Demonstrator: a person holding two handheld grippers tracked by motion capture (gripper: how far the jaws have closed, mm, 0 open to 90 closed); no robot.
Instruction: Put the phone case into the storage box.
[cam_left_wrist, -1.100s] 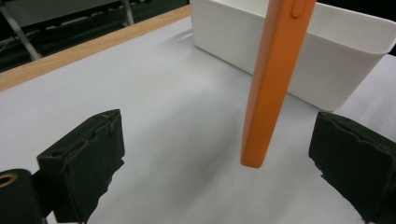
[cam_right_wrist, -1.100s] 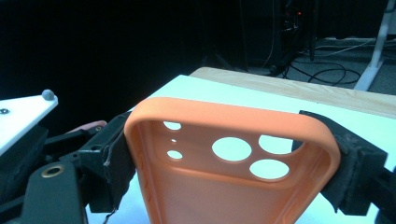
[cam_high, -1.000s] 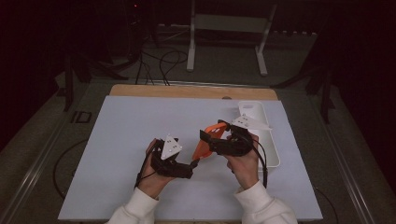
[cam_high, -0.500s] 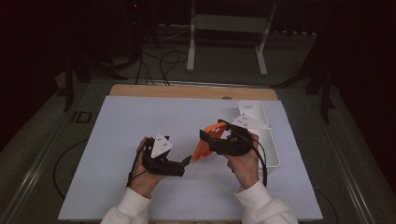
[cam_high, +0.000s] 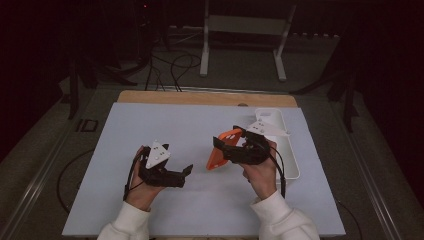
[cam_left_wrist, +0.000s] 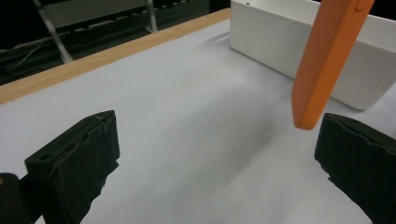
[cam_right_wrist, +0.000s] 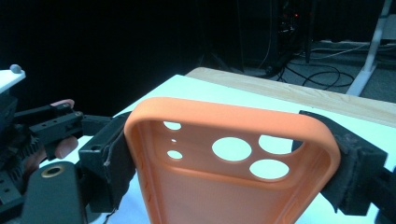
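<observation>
Dark surroundings frame a pale grey-white mat (cam_high: 165, 125) laid over a wooden table, with a strip of bare wood (cam_high: 200, 97) showing at the far edge and metal stand legs on the floor beyond.

Item 1, object in hand: an orange soft-plastic phone case (cam_high: 223, 150) with round camera cut-outs is clamped across its width between the black jaws of the right gripper (cam_high: 231, 150). In the right gripper view the case (cam_right_wrist: 233, 158) stands roughly upright, open side toward the camera, a jaw pad pressing on each long edge. In the high view it is held tilted over the mat, left of a white rectangular plastic tray (cam_high: 285, 150); contact between its lower end and the mat cannot be confirmed.

Item 2, second tool: the left gripper (cam_high: 184, 172) is spread wide and grasps nothing. In the left gripper view its 2 pads stand well apart, the lower corner of the case (cam_left_wrist: 327, 60) hangs just ahead of the right-hand pad, not touching, and the tray (cam_left_wrist: 299, 51) lies behind it.

Assessment: the case is lifted and secured by 1 tool. A 2-handed grip or handover is not yet made; the free tool appears positioned to close on the lower end. The case's final placement, possibly in the tray, remains outstanding.
</observation>
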